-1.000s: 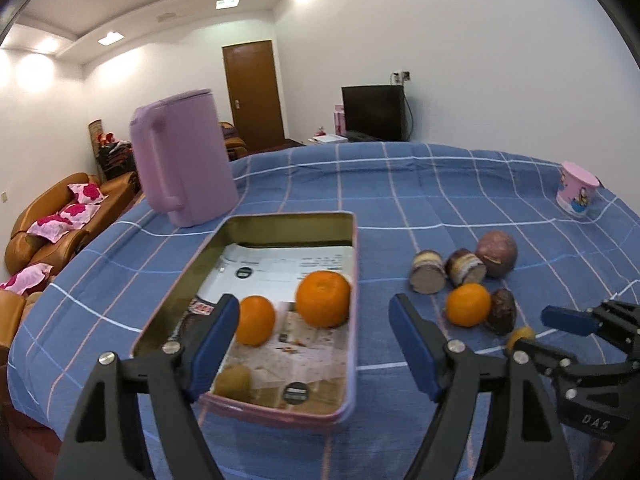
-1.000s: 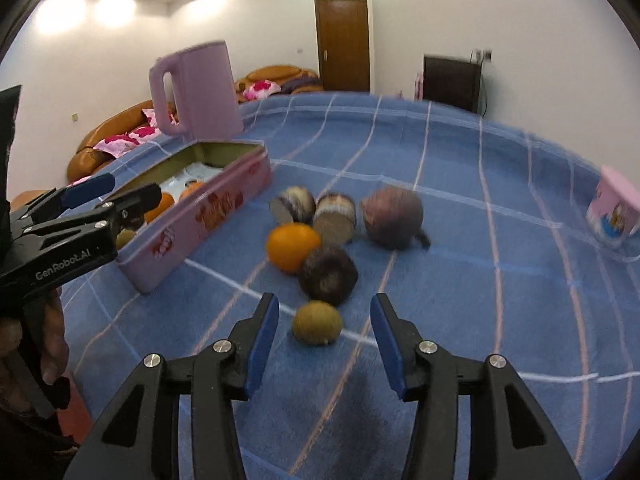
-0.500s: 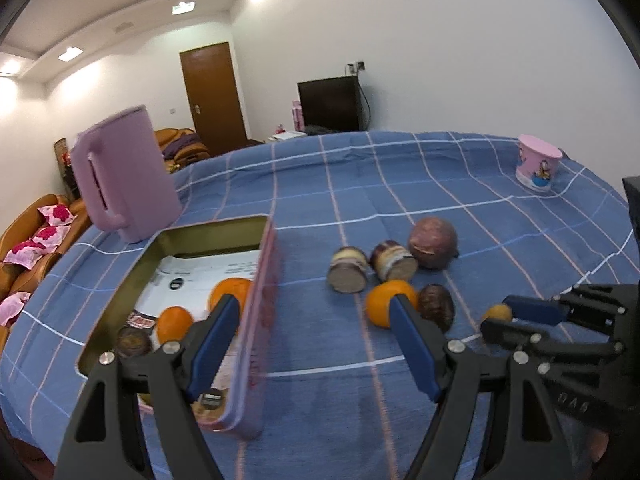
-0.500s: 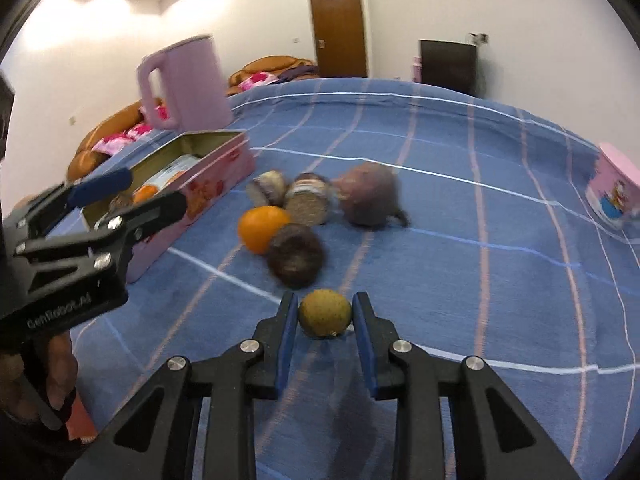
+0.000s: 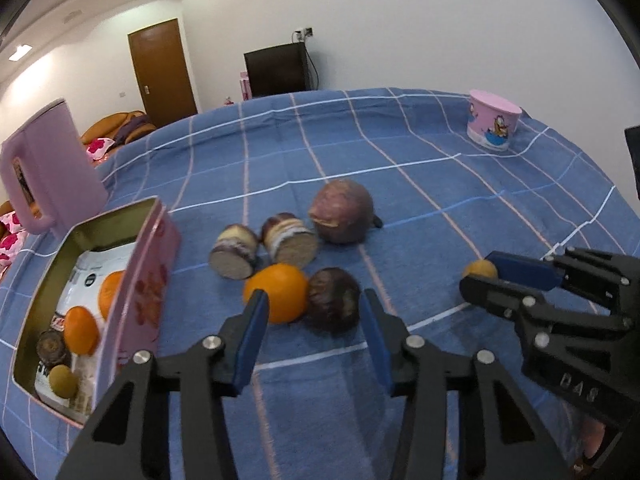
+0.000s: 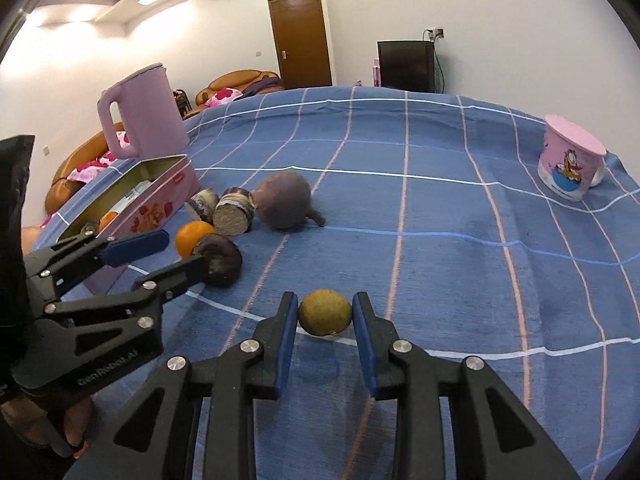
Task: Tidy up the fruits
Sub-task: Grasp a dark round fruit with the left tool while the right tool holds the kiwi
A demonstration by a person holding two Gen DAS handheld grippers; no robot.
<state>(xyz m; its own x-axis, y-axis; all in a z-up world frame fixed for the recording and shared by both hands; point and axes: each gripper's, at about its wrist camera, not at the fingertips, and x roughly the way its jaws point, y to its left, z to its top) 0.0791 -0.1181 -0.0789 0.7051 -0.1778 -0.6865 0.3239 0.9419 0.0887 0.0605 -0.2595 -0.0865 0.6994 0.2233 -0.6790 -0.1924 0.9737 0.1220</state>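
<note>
Right gripper (image 6: 325,316) sits low over the blue checked tablecloth (image 6: 440,220), its blue pads bracketing the small yellow-green round fruit (image 6: 325,312). The pads look flush to the fruit's two sides, so I judge the grip made, though actual contact pressure cannot be confirmed. The fruit lies dead ahead between the fingers, resting on the cloth by a white grid line; it is nearly round, its slightly longer axis running across the fingers. Left gripper (image 5: 314,330) is wide open and holds nothing, pointed at the round orange (image 5: 276,292) and the dark brown wrinkled fruit (image 5: 332,298) touching it; both lie just beyond its fingertips. The pink rectangular tin with the gold interior (image 5: 138,280) stands to my left, already holding several fruits, well apart from the right gripper and nearer the left. The coming move, as I judge it: lift the small fruit and carry it leftward over the cluster to the tin. Both grippers are held nearly level, tilted slightly down toward the cloth.
</note>
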